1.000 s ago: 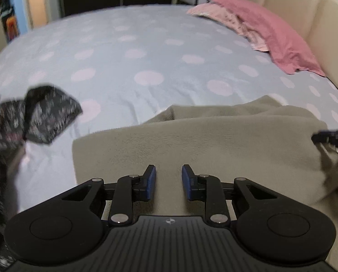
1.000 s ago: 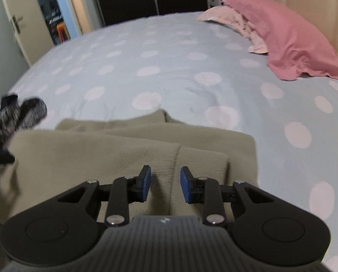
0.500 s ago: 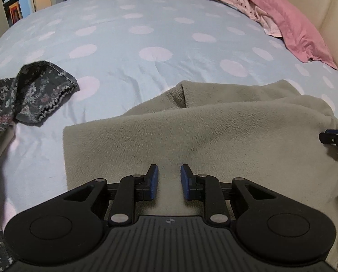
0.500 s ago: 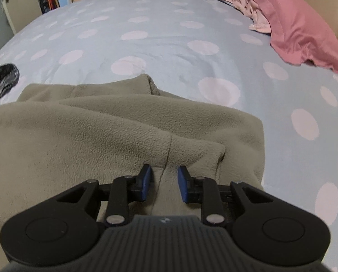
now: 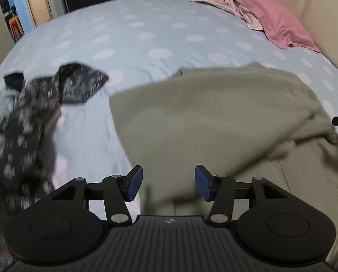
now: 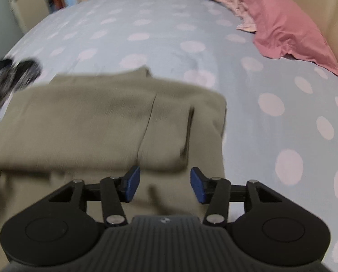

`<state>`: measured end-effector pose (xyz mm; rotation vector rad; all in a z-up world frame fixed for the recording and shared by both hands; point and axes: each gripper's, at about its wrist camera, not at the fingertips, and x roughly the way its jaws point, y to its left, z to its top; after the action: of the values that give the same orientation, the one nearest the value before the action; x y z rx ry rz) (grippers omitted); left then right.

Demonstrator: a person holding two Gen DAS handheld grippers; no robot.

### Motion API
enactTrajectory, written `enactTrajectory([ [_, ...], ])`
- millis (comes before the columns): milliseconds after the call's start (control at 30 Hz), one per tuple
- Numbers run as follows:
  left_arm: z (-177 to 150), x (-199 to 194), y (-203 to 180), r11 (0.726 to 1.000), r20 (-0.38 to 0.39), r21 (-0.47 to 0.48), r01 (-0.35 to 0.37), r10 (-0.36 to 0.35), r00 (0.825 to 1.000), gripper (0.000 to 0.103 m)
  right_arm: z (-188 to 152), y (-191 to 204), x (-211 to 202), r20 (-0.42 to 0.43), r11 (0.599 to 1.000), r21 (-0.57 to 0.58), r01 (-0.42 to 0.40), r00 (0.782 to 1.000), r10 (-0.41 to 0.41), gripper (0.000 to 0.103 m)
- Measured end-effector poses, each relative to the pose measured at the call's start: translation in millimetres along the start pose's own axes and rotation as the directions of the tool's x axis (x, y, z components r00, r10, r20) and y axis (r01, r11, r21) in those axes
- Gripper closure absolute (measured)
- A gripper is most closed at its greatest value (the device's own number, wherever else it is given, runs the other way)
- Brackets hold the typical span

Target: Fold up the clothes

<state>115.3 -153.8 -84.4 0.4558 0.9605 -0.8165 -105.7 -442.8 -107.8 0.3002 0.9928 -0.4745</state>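
The olive fleece garment (image 5: 214,117) lay doubled at the bed's (image 5: 159,34) near edge. The left gripper (image 5: 168,184) and right gripper (image 6: 165,184) gaped wide, gripping nothing. The overhanging hem, seemingly unsupported through blur, might slide off and undo the fold.

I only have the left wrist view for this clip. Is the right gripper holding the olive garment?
Observer: No. In the right wrist view the right gripper is open, its blue pads apart over the olive garment.
Operator: How does the garment look on that side?
Observer: A straight seam runs down it, with a dark fold line to its right.
Operator: What lies right of it?
Observer: Bare polka-dot sheet, with the pink pillow further back by the headboard.
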Motion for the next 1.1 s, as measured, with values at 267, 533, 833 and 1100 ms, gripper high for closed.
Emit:
enactTrajectory([
  [267,-71,-22,-4,1.000,-0.076,0.019,0.018,-0.017,0.997,0.054,-78,-14,-37,-0.116,0.998,-0.058,0.006,0.993,-0.013,0.043],
  [533,-136,-27,-9,0.999,-0.226,-0.007,0.036,-0.037,0.973,0.053,-159,-41,-51,-0.246,1.000,0.029,-0.007,0.969,0.014,0.038],
  [833,-196,-29,-20,0.992,-0.392,-0.065,0.111,-0.128,0.911,0.049,-203,-54,-48,-0.354,0.990,0.110,-0.087,0.927,0.121,0.036],
  [1100,-222,-11,-31,0.990,-0.463,-0.025,0.142,-0.137,0.876,0.045,-231,-41,-22,-0.488,0.997,0.030,-0.071,0.869,0.077,0.036],
])
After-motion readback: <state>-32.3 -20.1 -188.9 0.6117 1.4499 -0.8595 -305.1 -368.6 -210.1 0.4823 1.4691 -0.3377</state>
